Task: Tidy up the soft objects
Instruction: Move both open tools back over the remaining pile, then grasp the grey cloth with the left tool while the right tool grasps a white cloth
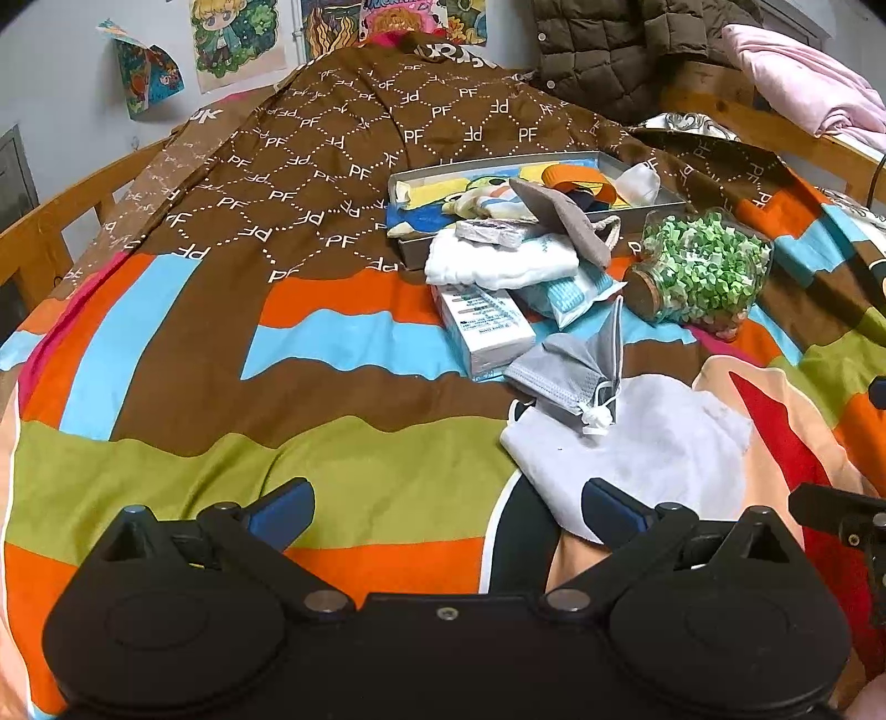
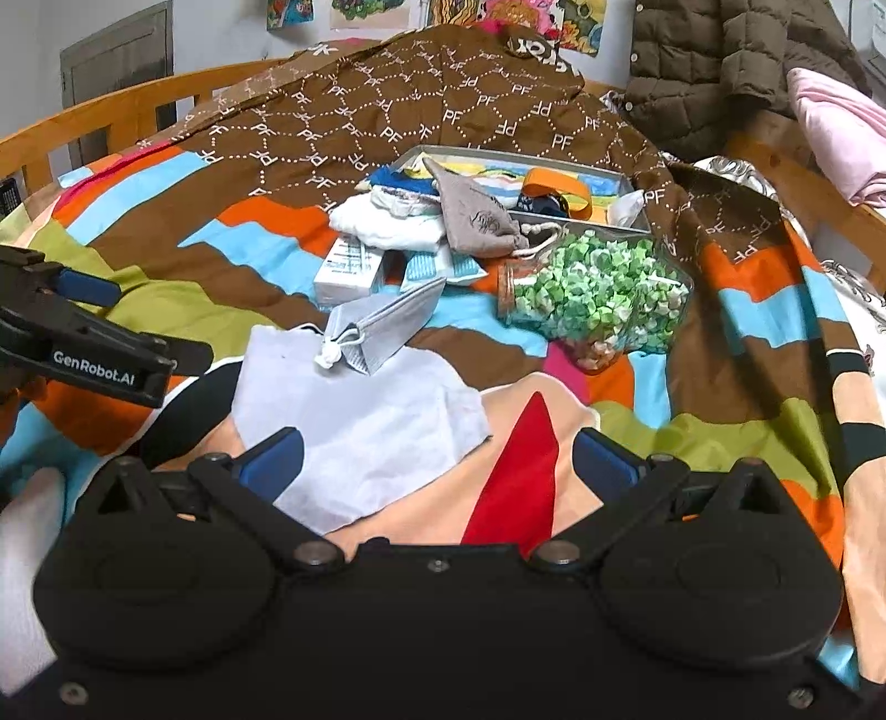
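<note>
Left wrist view: left gripper (image 1: pixel 447 512) hangs low over the quilt (image 1: pixel 277 354), fingers wide apart, nothing between them.
Right wrist view: right gripper (image 2: pixel 437 462) likewise spread, empty; its left finger (image 2: pixel 271 459) lies over the near edge of the white cloth (image 2: pixel 360 432).
White cloth: flat on the quilt, just ahead of both grippers; in the left view (image 1: pixel 637 443) its near corner reaches the right finger (image 1: pixel 614 507).
Grey mask (image 1: pixel 570 376): folded, tilted up, resting on the cloth's far edge, ear loops bunched at its near end.
Open room: broad bare quilt to the left of the pile (image 1: pixel 194 332); bare quilt also right of the cloth, over the red patch (image 2: pixel 526 471).
Edges: wooden bed rail (image 1: pixel 61 221) along the left; wall with posters (image 1: pixel 232 39) behind; a rail at far right carries a pink fabric (image 1: pixel 803 83) and a quilted jacket (image 1: pixel 609 50).
Tray (image 1: pixel 412 177): shallow, grey-walled, at the far side of the pile; holds colourful soft pieces, an orange band (image 1: pixel 576 180) and a white wad (image 1: pixel 637 185).
Over tray's near wall: grey pouch (image 1: pixel 570 221) and white folded towel (image 1: pixel 498 260).
Jar (image 1: pixel 703 271): clear, on its side right of the pile, cork toward the left, full of green paper bits.
Box (image 1: pixel 487 327): white and blue, beside the mask, partly under the towel.
</note>
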`<state>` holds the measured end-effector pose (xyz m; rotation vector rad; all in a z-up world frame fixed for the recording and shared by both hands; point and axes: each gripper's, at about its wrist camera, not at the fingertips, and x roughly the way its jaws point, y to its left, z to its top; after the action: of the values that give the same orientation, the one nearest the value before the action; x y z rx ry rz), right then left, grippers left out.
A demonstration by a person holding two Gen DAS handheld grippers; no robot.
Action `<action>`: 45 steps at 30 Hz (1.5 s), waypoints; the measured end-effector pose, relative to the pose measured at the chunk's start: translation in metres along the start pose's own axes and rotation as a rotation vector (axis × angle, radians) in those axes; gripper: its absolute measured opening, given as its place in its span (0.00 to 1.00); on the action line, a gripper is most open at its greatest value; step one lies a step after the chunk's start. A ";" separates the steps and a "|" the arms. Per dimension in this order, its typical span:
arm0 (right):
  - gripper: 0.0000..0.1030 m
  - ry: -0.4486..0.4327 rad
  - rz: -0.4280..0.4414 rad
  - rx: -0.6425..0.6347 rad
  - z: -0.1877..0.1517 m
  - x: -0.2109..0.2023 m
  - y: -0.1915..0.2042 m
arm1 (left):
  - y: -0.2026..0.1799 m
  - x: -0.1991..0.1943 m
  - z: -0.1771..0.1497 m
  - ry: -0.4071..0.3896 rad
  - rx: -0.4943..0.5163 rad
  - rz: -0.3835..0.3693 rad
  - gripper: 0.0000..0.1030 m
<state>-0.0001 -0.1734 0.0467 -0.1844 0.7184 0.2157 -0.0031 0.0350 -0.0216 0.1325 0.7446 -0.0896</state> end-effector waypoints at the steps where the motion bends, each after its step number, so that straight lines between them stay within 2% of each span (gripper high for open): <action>1: 0.99 0.006 0.002 -0.001 0.000 0.000 -0.001 | 0.000 0.000 0.000 0.002 -0.001 -0.001 0.99; 9: 0.99 0.063 0.039 0.002 -0.002 0.015 -0.003 | 0.001 0.007 0.003 0.013 -0.003 -0.008 0.99; 15: 0.99 0.097 0.087 -0.003 0.001 0.033 -0.002 | 0.001 0.012 0.012 -0.042 0.017 -0.024 0.99; 18: 0.99 0.112 0.103 -0.006 0.003 0.045 -0.002 | 0.000 0.020 0.015 -0.040 0.023 -0.040 0.99; 21: 0.99 0.101 0.124 -0.017 0.006 0.052 0.000 | -0.001 0.027 0.020 -0.050 0.034 -0.079 0.99; 24: 0.99 0.047 0.111 -0.054 0.009 0.056 0.004 | 0.004 0.037 0.029 -0.057 0.002 -0.132 0.99; 29: 0.99 0.053 0.139 -0.057 0.014 0.072 0.006 | 0.009 0.061 0.044 -0.060 -0.062 -0.234 0.99; 35: 0.99 0.037 0.149 -0.094 0.018 0.089 0.013 | -0.003 0.088 0.054 -0.057 -0.029 -0.348 0.96; 39: 0.99 0.038 0.140 -0.132 0.018 0.099 0.021 | -0.014 0.102 0.058 -0.030 0.007 -0.391 0.94; 42: 0.99 0.049 0.143 -0.144 0.018 0.104 0.023 | -0.018 0.110 0.061 0.002 0.015 -0.409 0.87; 45: 0.96 0.049 0.153 -0.136 0.016 0.105 0.022 | -0.020 0.120 0.064 0.047 0.014 -0.425 0.74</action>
<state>0.0819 -0.1345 -0.0136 -0.2656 0.7675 0.4073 0.1247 0.0013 -0.0587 -0.0119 0.8099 -0.4973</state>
